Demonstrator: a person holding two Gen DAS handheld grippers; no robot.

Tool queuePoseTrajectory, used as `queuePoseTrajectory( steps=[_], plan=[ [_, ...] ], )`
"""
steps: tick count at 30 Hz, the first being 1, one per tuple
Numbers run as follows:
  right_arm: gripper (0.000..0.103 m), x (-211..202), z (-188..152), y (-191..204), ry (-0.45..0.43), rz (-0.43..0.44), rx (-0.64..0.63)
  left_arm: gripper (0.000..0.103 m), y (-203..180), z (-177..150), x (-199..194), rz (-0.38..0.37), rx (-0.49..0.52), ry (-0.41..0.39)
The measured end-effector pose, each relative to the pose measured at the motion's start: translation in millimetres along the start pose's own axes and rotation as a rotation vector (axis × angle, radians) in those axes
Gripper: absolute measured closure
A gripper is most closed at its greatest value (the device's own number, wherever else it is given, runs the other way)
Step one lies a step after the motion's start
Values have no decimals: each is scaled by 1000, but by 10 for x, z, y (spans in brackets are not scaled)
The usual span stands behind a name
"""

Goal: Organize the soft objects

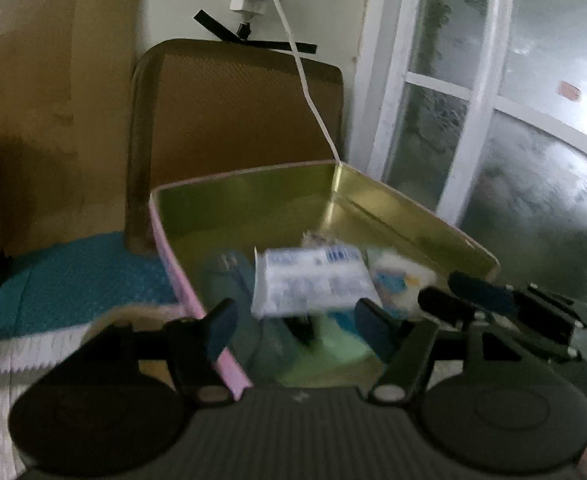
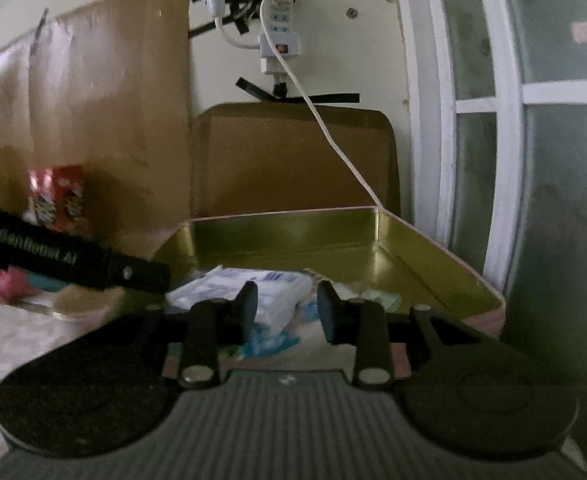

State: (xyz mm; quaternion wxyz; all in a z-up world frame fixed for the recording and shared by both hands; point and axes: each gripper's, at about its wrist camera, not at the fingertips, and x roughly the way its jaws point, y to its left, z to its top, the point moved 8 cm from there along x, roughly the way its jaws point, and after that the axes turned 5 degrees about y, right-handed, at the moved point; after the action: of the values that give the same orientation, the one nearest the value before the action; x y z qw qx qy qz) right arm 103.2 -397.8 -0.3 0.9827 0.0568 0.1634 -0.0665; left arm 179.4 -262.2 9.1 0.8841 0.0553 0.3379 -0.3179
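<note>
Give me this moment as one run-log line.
left gripper: open, over tin | right gripper: open, empty | white packet: in tin | motion blur

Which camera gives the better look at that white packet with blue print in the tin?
The left wrist view: the white packet lies nearly whole, seen from above inside the gold tin. In the right wrist view the right gripper fingers hide part of it.
</note>
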Motion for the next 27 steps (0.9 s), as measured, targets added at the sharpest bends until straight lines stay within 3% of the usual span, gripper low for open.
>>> queuePoseTrajectory(
  steps=[6, 11, 18, 27],
  plan=[
    [67, -379, -108, 107, -43, 14, 134, 34, -108, -324, -337, 25, 36, 27],
    [67, -534, -201, 196, -13, 39, 237, 33, -131, -585, -489, 36, 61, 64],
    [67, -601, -283, 400, 52, 105, 305, 31, 17, -787, -654, 63, 50, 63],
    [64, -637, -273, 644, 70, 151, 349, 30, 303, -955, -820, 121, 29, 45]
  ],
)
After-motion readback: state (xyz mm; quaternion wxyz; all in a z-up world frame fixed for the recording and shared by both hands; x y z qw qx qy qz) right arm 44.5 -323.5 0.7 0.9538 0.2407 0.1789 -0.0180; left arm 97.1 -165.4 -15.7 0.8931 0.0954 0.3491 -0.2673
